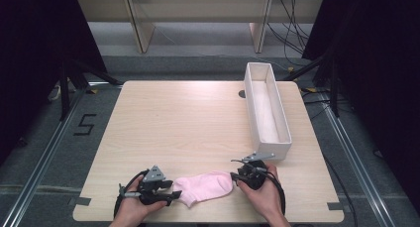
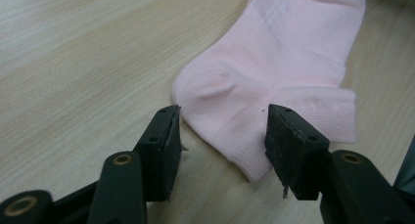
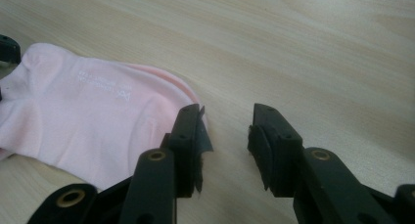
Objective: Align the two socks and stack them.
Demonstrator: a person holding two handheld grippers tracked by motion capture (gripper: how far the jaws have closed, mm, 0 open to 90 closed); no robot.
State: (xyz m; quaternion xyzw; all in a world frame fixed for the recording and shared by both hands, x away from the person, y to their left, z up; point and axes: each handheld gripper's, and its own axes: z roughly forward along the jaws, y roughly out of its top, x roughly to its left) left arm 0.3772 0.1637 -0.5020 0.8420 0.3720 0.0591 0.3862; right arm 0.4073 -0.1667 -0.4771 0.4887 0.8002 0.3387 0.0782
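Both tongs, left (image 1: 172,193) and right (image 1: 236,176), flank pink sock (image 1: 205,186), unclamped

Both claws (image 1: 174,196) (image 1: 234,177) apparently open, low.

A pink sock (image 1: 205,186) is laid flat near the front edge of the worktop (image 1: 183,123). The left hand-held gripper (image 1: 171,196) is set at its left end, the right hand-held gripper (image 1: 234,177) at its right end. A white box (image 1: 267,108) is placed along the right side.
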